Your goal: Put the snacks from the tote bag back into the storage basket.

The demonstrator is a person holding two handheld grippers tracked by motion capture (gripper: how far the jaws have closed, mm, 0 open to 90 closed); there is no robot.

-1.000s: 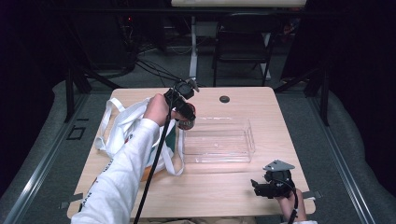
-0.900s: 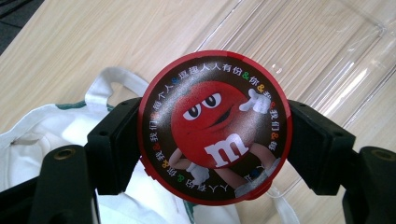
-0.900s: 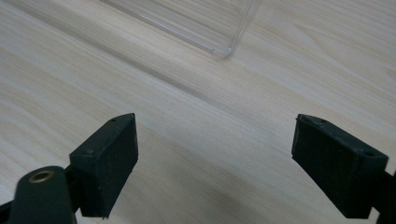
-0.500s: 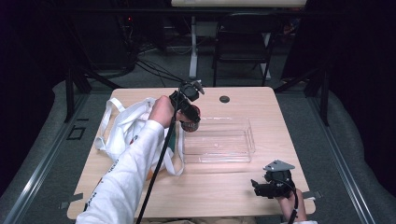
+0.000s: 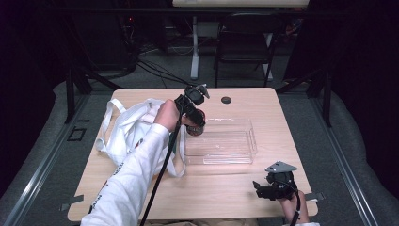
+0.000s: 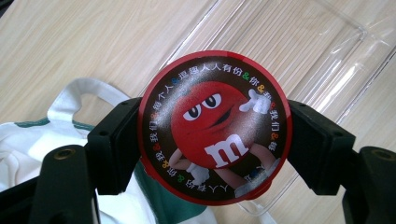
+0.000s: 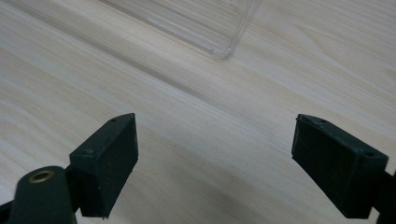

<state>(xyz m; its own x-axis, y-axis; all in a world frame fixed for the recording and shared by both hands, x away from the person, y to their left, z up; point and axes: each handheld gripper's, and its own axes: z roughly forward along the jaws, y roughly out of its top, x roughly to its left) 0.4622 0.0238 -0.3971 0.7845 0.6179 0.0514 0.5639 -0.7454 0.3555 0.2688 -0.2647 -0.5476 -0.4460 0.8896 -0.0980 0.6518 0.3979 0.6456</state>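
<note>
My left gripper is shut on a round red-rimmed candy tin with a red cartoon face on its lid. Both black jaws press the tin's sides. The tin hangs over the left edge of a clear plastic tray, between the tray and a white cloth tote bag. My right gripper rests near the table's front right, open, with bare wood between its jaws. The tray's near corner lies ahead of it.
The wooden table carries a small dark round hole cover at the back. The tote's handles spread toward the left edge. A folding chair and cables stand on the floor behind the table.
My left gripper has carried the tin a little to the right, from above the bag toward the tray's left edge. The right gripper has stayed put.
</note>
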